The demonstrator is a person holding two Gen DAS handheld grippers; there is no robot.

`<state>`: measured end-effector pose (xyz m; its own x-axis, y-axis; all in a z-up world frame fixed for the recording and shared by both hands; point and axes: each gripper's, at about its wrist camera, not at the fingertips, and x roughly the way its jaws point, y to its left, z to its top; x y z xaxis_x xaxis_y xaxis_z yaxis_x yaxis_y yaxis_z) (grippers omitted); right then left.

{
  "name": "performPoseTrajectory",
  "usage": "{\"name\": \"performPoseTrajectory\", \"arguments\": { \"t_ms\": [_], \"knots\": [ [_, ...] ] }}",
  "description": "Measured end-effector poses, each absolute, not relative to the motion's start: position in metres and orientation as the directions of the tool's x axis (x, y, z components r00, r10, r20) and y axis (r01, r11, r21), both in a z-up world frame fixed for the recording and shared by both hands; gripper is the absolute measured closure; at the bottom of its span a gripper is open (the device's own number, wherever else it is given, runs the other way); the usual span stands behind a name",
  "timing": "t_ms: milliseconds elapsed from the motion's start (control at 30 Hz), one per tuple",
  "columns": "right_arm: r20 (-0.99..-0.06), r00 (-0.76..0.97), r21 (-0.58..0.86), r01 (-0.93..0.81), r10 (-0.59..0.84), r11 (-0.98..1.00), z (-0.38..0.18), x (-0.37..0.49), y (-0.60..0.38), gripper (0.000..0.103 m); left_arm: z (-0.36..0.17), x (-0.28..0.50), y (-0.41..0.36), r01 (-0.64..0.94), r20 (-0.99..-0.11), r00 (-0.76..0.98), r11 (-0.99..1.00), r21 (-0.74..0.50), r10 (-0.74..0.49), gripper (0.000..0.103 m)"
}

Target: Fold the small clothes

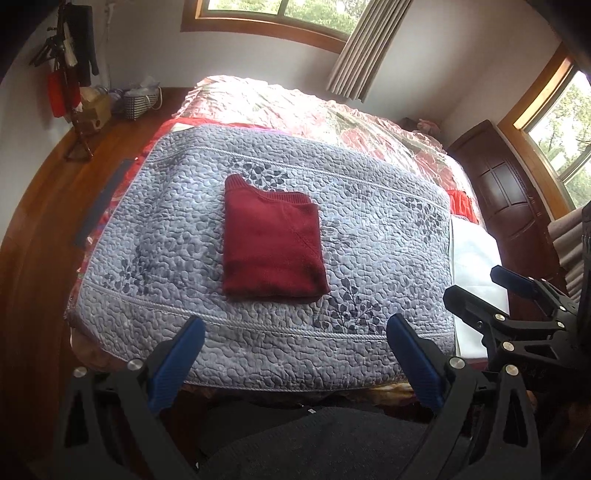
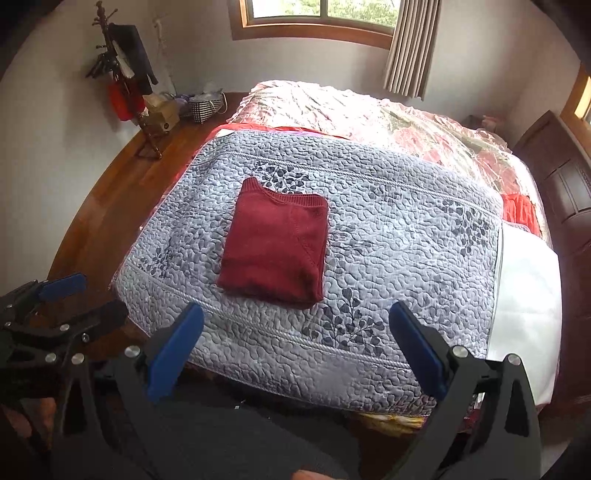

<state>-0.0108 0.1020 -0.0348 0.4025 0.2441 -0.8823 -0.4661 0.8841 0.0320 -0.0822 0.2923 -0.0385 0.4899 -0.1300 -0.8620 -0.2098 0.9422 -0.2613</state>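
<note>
Daylight from window [image 1: 280, 11] | glare blew out the plastic-covered bedding [image 1: 280, 99] | soft shadow under red sweater [image 1: 271, 240] | strong fisheye bend, dark corner vignette | slight overall softness

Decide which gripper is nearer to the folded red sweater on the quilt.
Neither clearly. The left gripper and right gripper both hover open, pulled back past the quilt's near edge, apart from the red sweater, roughly side by side.

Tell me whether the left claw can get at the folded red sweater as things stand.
Probably yes. The left claw is open and empty, pulled back over the near edge of the quilt, and nothing lies between it and the red sweater, which sits flat and uncovered ahead.
</note>
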Motion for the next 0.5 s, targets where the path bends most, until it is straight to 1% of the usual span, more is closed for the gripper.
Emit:
{"name": "performPoseTrajectory", "arguments": {
  "t_ms": [167, 500],
  "knots": [
    [-0.867, 0.422, 0.052, -0.452, 0.265, 0.89, -0.0298, -0.0099, 0.097, 0.003, -0.0388, -0.08, 0.2895, -0.2, -0.861, 0.489, 0.943, -0.265, -0.138, 0.004],
    [-0.866, 0.434, 0.03, -0.452, 0.249, 0.892, -0.0271, -0.0042, 0.1013, 0.003, -0.0343, -0.0746, 0.2912, -0.198, -0.855, 0.502, 0.945, -0.262, -0.132, 0.004]
  ]
}}
